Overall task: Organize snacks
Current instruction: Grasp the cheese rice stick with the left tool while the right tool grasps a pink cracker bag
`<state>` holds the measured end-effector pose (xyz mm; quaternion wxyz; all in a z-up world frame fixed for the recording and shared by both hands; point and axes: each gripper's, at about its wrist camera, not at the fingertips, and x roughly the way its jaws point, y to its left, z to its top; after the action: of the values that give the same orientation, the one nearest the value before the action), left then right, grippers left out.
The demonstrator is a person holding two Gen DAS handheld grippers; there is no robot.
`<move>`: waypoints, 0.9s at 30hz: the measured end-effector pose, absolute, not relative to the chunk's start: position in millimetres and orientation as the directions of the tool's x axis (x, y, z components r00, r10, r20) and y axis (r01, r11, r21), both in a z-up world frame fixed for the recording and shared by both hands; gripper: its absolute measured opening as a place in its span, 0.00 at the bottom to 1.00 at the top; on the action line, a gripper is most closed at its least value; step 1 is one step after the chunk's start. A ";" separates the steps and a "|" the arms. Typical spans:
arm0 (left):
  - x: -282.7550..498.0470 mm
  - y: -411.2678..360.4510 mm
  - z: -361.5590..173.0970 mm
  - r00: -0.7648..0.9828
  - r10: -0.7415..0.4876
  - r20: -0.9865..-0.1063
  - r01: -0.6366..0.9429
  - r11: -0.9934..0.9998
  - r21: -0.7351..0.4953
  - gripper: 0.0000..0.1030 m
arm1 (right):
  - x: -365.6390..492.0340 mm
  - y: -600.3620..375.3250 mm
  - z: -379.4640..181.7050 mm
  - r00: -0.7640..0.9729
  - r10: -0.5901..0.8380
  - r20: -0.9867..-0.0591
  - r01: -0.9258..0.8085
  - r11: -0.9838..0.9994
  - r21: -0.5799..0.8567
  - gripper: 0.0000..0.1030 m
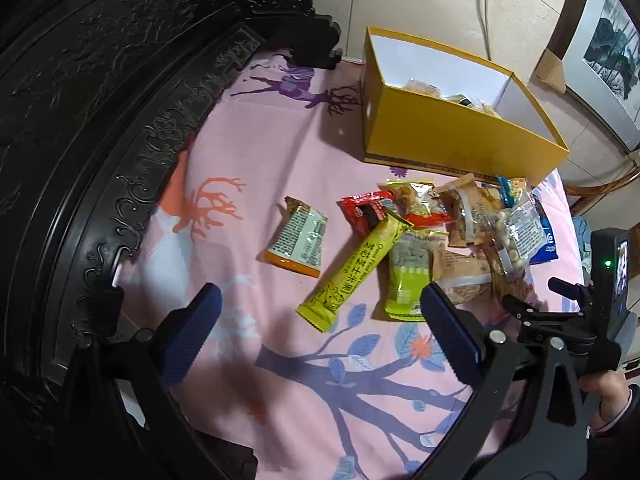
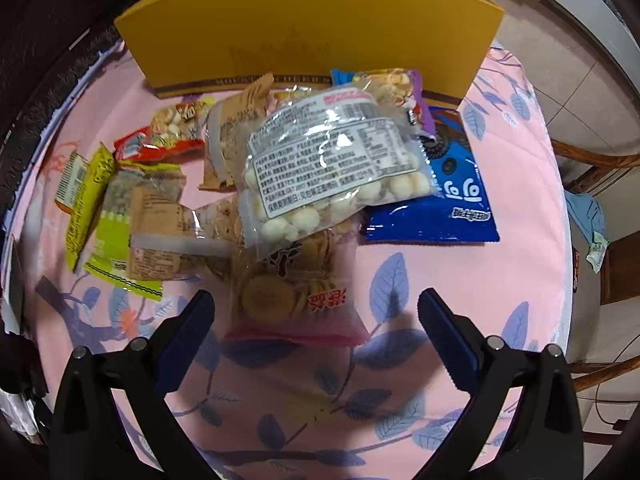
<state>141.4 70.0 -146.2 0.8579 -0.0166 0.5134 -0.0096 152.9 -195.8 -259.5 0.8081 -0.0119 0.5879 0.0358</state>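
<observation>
A pile of snack packs lies on a pink patterned cloth (image 1: 256,168) in front of an open yellow box (image 1: 440,136) that holds a few snacks. My left gripper (image 1: 320,312) is open and empty, just short of a long yellow bar (image 1: 356,268) and a green pack (image 1: 412,276). An orange-edged pack (image 1: 298,236) lies apart to the left. My right gripper (image 2: 316,316) is open and empty, its jaws either side of the near end of a clear biscuit bag (image 2: 296,292). A bag of white balls (image 2: 332,168) lies on top of it, beside a blue pack (image 2: 448,200).
A dark carved headboard (image 1: 100,120) runs along the left. The yellow box (image 2: 312,36) stands behind the pile. A wooden chair (image 2: 600,160) and tiled floor lie beyond the right edge of the cloth. A framed picture (image 1: 608,48) leans at the far right.
</observation>
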 end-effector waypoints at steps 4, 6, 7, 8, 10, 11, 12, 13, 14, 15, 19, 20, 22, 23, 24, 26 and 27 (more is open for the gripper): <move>141.0 70.2 -149.4 0.463 -0.037 -0.885 -0.006 0.999 -0.045 0.98 | 161.3 -191.9 -263.7 0.306 0.024 -0.952 -0.072 0.997 0.002 0.99; 141.2 69.4 -151.1 0.459 -0.034 -0.888 -0.006 0.999 -0.041 0.98 | 169.1 -190.0 -268.8 0.303 0.007 -0.953 -0.073 0.997 -0.016 0.99; 141.0 69.3 -151.5 0.460 -0.033 -0.888 -0.004 0.999 -0.039 0.98 | 174.8 -187.6 -277.4 0.288 -0.014 -0.957 -0.082 0.996 -0.039 0.99; 140.8 68.9 -152.3 0.461 -0.026 -0.887 -0.004 1.000 -0.031 0.98 | 177.7 -187.2 -282.8 0.284 -0.024 -0.959 -0.087 0.995 -0.050 0.99; 141.3 69.3 -154.4 0.460 -0.008 -0.888 -0.004 1.000 -0.011 0.98 | 176.1 -198.2 -287.0 0.312 0.048 -0.949 -0.059 0.998 0.031 0.94; 141.0 69.9 -155.8 0.458 0.004 -0.889 -0.004 1.000 0.003 0.98 | 173.1 -201.2 -283.2 0.330 0.054 -0.942 -0.053 0.998 0.039 0.76; 140.5 70.6 -156.9 0.459 0.009 -0.888 -0.002 1.000 0.009 0.98 | 169.9 -201.5 -278.6 0.334 0.075 -0.939 -0.073 0.996 0.053 0.53; 139.9 71.7 -158.9 0.460 0.009 -0.888 0.002 1.000 0.012 0.98 | 165.8 -203.6 -273.6 0.324 0.087 -0.942 -0.083 0.995 0.063 0.51; 140.1 72.3 -160.8 0.458 0.008 -0.889 0.005 1.000 0.012 0.98 | 161.1 -208.7 -271.4 0.313 0.116 -0.943 -0.075 0.992 0.097 0.50; 140.8 72.5 -164.3 0.451 0.008 -0.892 0.008 1.000 0.012 0.98 | 155.6 -214.3 -271.2 0.300 0.137 -0.944 -0.063 0.990 0.123 0.50; 146.0 68.2 -175.4 0.425 0.019 -0.905 0.025 0.999 0.033 0.98 | 129.1 -231.1 -269.0 0.280 0.191 -0.941 -0.023 0.981 0.192 0.49; 147.2 66.1 -176.8 0.425 0.012 -0.905 0.039 0.999 0.032 0.98 | 122.0 -233.2 -266.7 0.281 0.194 -0.940 -0.021 0.980 0.196 0.49; 149.4 61.7 -179.3 0.428 -0.001 -0.904 0.065 0.997 0.030 0.98 | 110.5 -238.0 -263.9 0.280 0.195 -0.940 -0.020 0.980 0.197 0.49; 151.5 58.1 -182.1 0.429 -0.013 -0.903 0.087 0.996 0.028 0.98 | 106.4 -240.2 -263.0 0.281 0.197 -0.939 -0.018 0.980 0.200 0.49; 153.3 55.4 -184.5 0.429 -0.020 -0.903 0.103 0.994 0.027 0.98 | 103.4 -242.4 -261.8 0.282 0.202 -0.938 -0.016 0.978 0.206 0.49; 158.9 49.9 -192.0 0.433 -0.036 -0.901 0.138 0.990 0.027 0.98 | 95.7 -246.9 -261.8 0.285 0.218 -0.933 -0.005 0.974 0.226 0.49; 162.4 47.6 -197.0 0.429 -0.037 -0.902 0.151 0.988 0.032 0.98 | 93.1 -248.4 -261.1 0.287 0.223 -0.932 0.001 0.973 0.233 0.49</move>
<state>162.4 47.6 -197.0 0.8437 0.0539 0.5312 -0.0557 93.1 -248.4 -261.1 0.7966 0.0942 0.5930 0.0697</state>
